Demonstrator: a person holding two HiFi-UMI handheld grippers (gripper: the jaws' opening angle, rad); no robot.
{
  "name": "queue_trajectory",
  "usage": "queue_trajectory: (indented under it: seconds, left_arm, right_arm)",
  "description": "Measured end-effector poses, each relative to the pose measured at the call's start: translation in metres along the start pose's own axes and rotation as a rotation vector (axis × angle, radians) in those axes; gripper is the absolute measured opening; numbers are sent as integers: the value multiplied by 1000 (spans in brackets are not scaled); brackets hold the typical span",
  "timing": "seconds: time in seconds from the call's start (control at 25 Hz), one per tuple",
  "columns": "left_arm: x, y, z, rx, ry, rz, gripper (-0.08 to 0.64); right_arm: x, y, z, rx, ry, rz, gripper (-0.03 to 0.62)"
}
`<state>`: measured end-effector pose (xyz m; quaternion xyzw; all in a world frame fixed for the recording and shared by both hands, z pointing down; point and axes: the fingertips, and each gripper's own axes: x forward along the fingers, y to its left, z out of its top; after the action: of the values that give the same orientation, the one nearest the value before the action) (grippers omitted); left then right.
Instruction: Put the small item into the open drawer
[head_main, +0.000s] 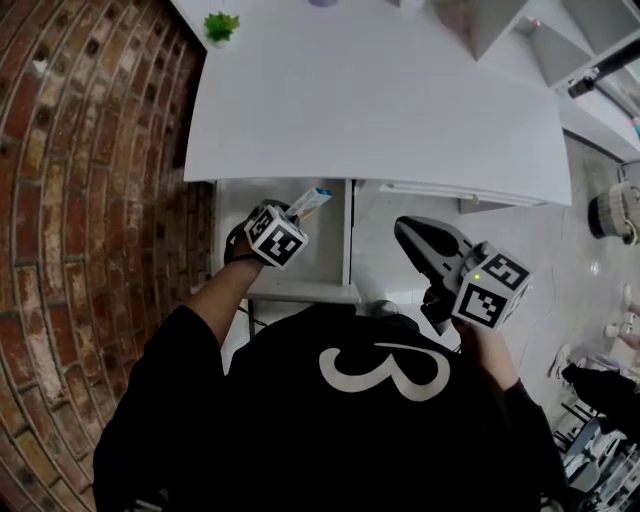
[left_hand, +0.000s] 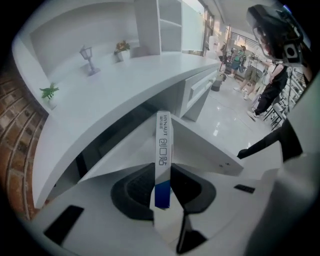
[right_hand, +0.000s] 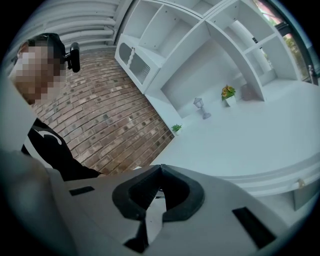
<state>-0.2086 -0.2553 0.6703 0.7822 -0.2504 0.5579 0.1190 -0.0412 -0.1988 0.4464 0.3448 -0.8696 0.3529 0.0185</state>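
Left gripper (head_main: 292, 215) is clamped on the thin white-and-blue box (head_main: 311, 202), holding it above the open drawer (head_main: 320, 262) at centre-left, probably ready to drop it in. Right gripper (head_main: 412, 232) is closed on nothing, parked lower right out of the way.

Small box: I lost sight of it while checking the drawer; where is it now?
The small box is clamped in the left gripper, left of centre in the head view, over the open drawer by the white desk's front edge.
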Motion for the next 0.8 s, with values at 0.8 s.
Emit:
queue_trajectory:
  seconds: [0.8]
  left_arm:
    - [61, 1, -10, 87, 94, 14, 95]
  right_arm:
    - [-13, -22, -3, 85, -50, -89, 11]
